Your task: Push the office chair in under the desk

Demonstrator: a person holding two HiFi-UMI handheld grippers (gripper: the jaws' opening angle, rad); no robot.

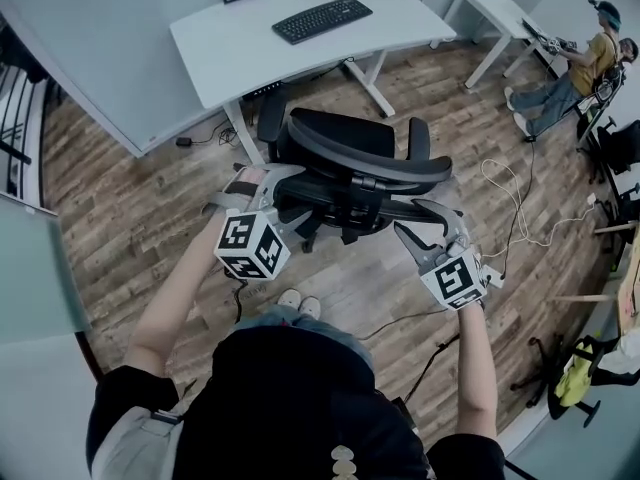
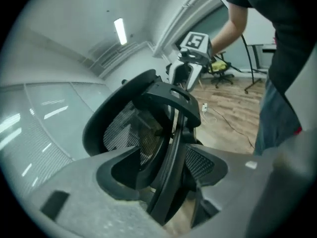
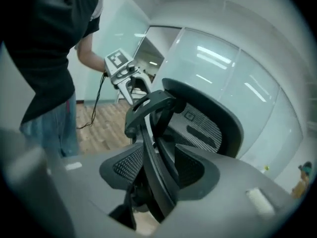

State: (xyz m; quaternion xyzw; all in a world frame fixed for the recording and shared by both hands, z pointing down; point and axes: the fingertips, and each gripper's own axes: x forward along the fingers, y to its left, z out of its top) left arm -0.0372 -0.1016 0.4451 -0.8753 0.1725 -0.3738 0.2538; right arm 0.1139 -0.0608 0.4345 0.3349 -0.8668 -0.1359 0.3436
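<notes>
left tongs and right tongs gape, gripping nothing; office chair seems heavy but rolls, so i'd push its stiff back frame.

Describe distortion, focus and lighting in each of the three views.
Head view: fisheye curves the desk edge; dim, bluish light. Left gripper view: office chair sharp, foreground soft, ceiling light glaring. Right gripper view: dark round vignette, reflections on the glass wall.
</notes>
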